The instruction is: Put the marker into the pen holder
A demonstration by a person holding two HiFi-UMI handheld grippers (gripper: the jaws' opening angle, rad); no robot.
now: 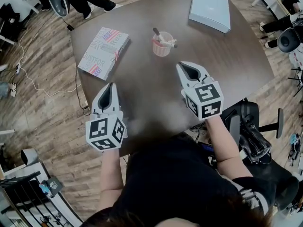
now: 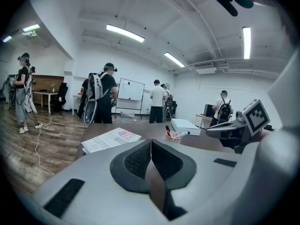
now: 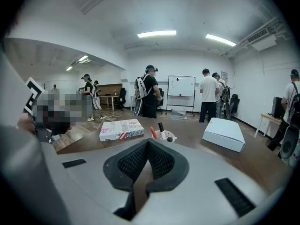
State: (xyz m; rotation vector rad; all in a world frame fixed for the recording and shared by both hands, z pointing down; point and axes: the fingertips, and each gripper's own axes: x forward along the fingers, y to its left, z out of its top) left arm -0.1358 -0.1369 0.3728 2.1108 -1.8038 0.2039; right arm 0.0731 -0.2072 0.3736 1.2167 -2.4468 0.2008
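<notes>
both grippers are hovering over the table [image 1: 142, 91] on the near side of the holder [image 1: 161, 46], well apart from it. the left gripper [image 1: 109, 86] is showing its jaws pressed together with nothing between them. the right gripper [image 1: 184, 68] is likewise closed and empty. no marker is lying loose on the table around the holder. several markers are standing inside the holder, and a white marker [image 1: 166, 42] is resting aslant across its rim, its dark cap sticking out past the holder's right edge.

hazards, as judged from this state:
- the white marker is sitting high and only partly inside the holder, so a nudge to the holder could be rolling it out onto the table.
- the holder is looking light. a closed gripper advancing on it would be pushing rather than gripping, and could be tipping it over.
- a gripper reaching to reseat the white marker without opening first would be knocking it sideways, toward the book [image 1: 104, 52] left of the holder or off toward the right.
</notes>
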